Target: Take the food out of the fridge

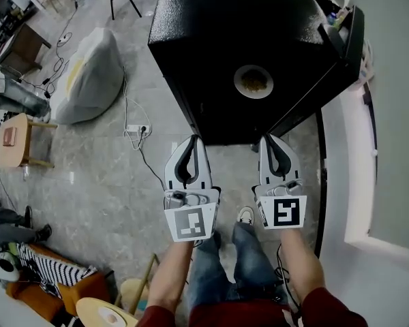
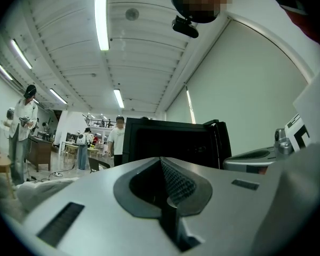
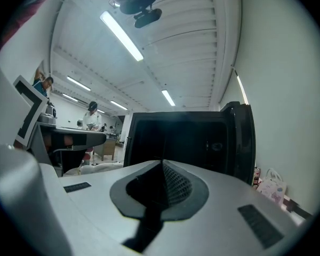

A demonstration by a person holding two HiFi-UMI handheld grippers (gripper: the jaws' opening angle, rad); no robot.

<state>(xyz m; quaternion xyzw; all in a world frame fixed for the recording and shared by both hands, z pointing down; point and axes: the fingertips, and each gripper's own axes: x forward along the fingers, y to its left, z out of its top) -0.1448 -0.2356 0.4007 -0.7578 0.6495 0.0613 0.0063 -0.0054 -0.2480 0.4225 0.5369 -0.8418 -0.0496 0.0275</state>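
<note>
The bowl of food (image 1: pixel 253 82) rests on top of the fridge (image 1: pixel 191 39), so I judge the removal step done. The fridge door (image 1: pixel 345 33) stands open on the fridge's right side. The interior is dark, and I cannot tell whether more food is left inside. My left tongs (image 1: pixel 192 142) and right tongs (image 1: pixel 268 140) hover just in front of the fridge, jaws together, holding nothing.

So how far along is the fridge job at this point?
Looks mostly done: a bowl of food sits on top of the black fridge, whose door stands open. Nothing is in hand: the left gripper and right gripper are both shut and empty, held in front of the fridge. Left, probably: shutting the door. The interior is too dark to tell if more food is inside.
</note>
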